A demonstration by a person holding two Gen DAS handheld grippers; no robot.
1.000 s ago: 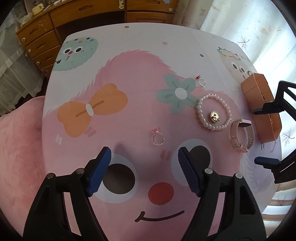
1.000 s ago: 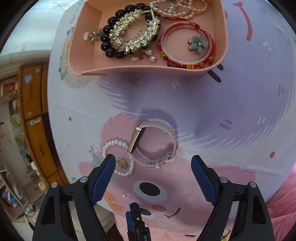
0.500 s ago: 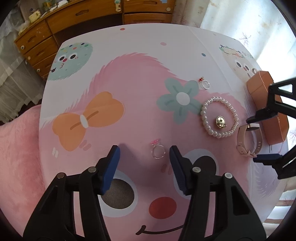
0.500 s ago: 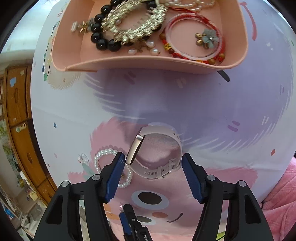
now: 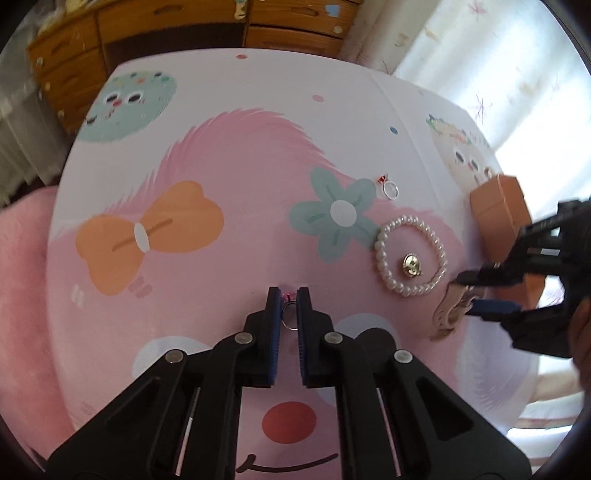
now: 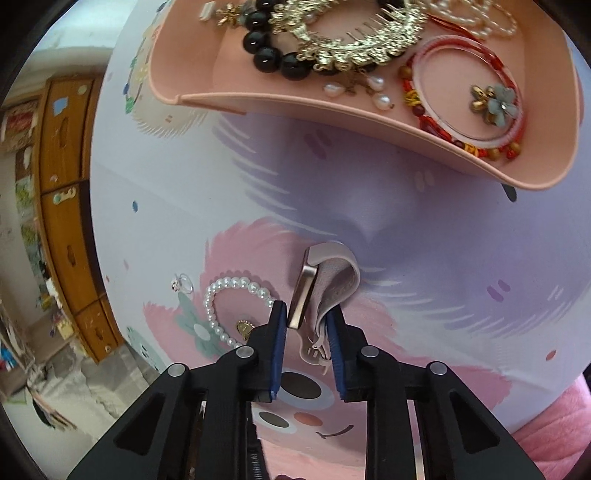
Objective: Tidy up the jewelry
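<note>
Wooden drawers [image 5: 177,26] stood behind a table [image 5: 240,140] covered with a cartoon-printed cloth. On it the left gripper [image 5: 288,302] had just been closing its jaws, and they now pinched a small silver ring with a pink stone [image 5: 289,313] between the blue pads. The right gripper [image 6: 306,321] had likewise just been closing, and it clasped the pink watch [image 6: 325,284], squeezing its strap into a fold. Beside the watch lay a pearl bracelet [image 5: 410,254] encircling a small gold piece [image 5: 410,264], with a second ring [image 5: 390,189] farther off. A pink tray [image 6: 369,107] beyond the watch held black beads, a gold comb and a red bangle.
</note>
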